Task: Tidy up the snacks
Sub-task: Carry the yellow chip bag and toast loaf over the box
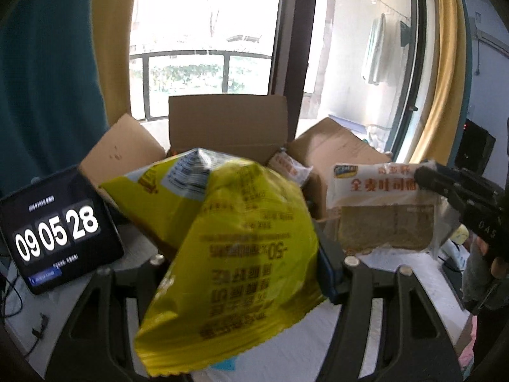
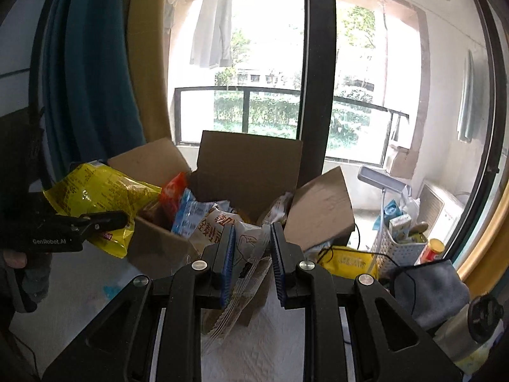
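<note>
My left gripper [image 1: 251,273] is shut on a big yellow chip bag [image 1: 235,248], held up in front of an open cardboard box [image 1: 229,127]. The bag also shows in the right wrist view [image 2: 95,200], left of the box [image 2: 251,172]. My right gripper [image 2: 251,251] is shut on a clear packet of toast bread [image 2: 245,254], just before the box. The bread packet [image 1: 385,207] and the right gripper [image 1: 445,187] show at the right of the left wrist view. The box holds several snack packets [image 2: 194,213].
A tablet clock [image 1: 57,235] stands at the left on the white table [image 1: 286,350]. A yellow packet [image 2: 350,261], a white basket [image 2: 394,245] with items, a grey cloth [image 2: 429,289] and a bottle [image 2: 464,334] lie to the right. Window and curtains stand behind.
</note>
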{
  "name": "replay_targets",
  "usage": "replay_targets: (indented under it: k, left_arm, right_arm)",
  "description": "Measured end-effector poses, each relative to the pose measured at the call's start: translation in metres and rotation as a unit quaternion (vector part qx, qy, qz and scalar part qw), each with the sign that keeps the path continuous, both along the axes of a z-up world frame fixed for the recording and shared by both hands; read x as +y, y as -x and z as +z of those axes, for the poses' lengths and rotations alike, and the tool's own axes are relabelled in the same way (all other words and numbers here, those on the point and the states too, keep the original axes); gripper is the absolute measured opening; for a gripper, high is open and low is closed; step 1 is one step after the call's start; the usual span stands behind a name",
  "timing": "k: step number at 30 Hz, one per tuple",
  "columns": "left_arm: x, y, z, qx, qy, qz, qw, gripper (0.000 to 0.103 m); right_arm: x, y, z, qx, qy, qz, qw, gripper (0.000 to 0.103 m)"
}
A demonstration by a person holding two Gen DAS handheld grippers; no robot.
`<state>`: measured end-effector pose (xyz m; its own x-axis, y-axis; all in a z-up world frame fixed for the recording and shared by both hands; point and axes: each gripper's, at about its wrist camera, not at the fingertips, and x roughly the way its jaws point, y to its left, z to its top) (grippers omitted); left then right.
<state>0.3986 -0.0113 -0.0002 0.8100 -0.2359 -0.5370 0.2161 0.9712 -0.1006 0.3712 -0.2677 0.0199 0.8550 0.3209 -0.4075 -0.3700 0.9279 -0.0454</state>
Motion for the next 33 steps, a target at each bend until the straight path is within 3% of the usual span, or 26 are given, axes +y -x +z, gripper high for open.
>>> replay_targets:
  k: [16, 24, 33]
  left_arm:
    - [0.017, -0.059, 0.019, -0.031, -0.025, 0.031, 0.9987, 0.064]
    - [0.022, -0.096, 0.021, -0.036, -0.042, 0.034, 0.9979, 0.064]
    - [0.025, -0.144, -0.004, -0.016, -0.046, 0.041, 0.998, 0.064]
  right_arm:
    - [0.007, -0.066, 0.016, -0.017, -0.009, -0.044, 0.999, 0.024]
    - [0.023, -0.1, 0.009, -0.021, 0.007, -0.051, 0.998, 0.024]
    - [0.04, -0.139, -0.012, -0.018, 0.013, -0.061, 0.998, 0.024]
